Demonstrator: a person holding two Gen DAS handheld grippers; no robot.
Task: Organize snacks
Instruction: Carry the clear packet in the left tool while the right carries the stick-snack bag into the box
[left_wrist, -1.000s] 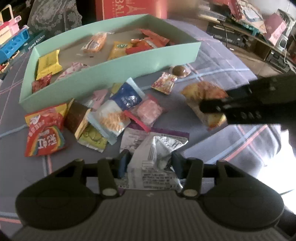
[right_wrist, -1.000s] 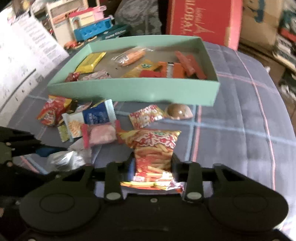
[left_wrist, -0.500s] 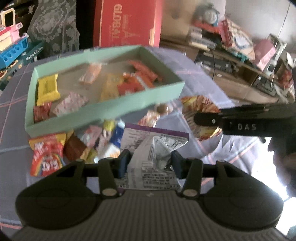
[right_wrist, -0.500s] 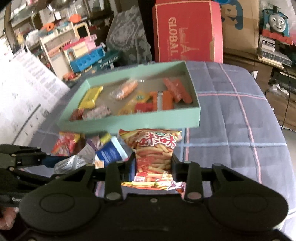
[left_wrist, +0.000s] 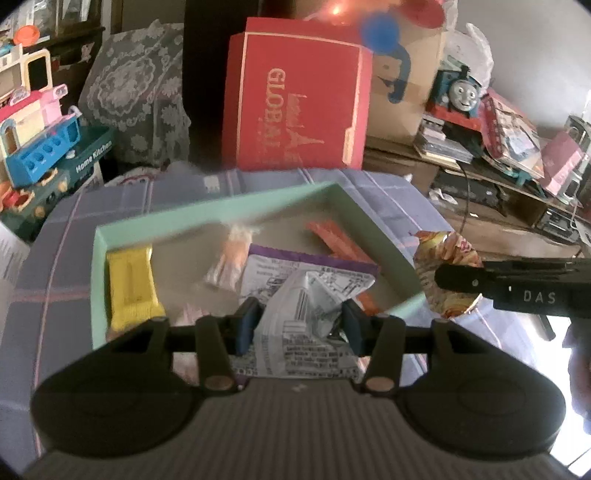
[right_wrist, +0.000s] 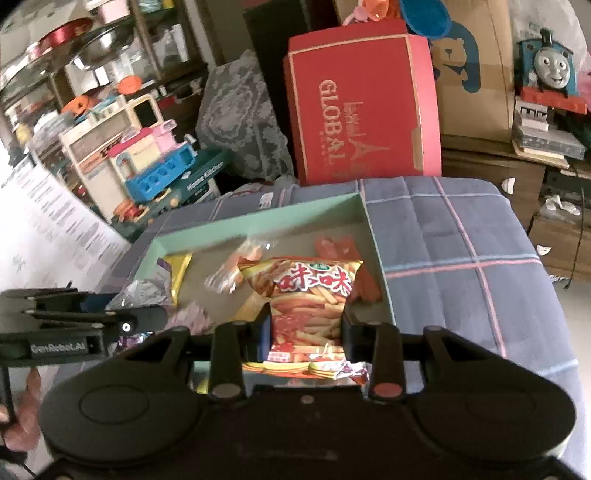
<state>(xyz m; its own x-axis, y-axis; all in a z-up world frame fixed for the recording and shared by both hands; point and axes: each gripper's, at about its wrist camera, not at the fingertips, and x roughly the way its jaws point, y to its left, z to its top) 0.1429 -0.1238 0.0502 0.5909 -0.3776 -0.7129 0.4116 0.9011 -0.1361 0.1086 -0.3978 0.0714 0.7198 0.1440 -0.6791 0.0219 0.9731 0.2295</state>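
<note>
My left gripper is shut on a crumpled silver and purple snack packet and holds it above the near wall of the mint green box. My right gripper is shut on an orange fries snack bag and holds it over the box near its right side. The box holds a yellow packet, an orange sausage packet and red sticks. The right gripper with its bag shows at the right of the left wrist view; the left gripper shows at the left of the right wrist view.
The box sits on a purple plaid cloth. A red GLOBAL carton stands behind the table. A toy kitchen set stands at the left. A low shelf with a toy train is at the right.
Both grippers have lifted their packets and moved forward over the green box. The loose snacks in front of the box have dropped out of view.
</note>
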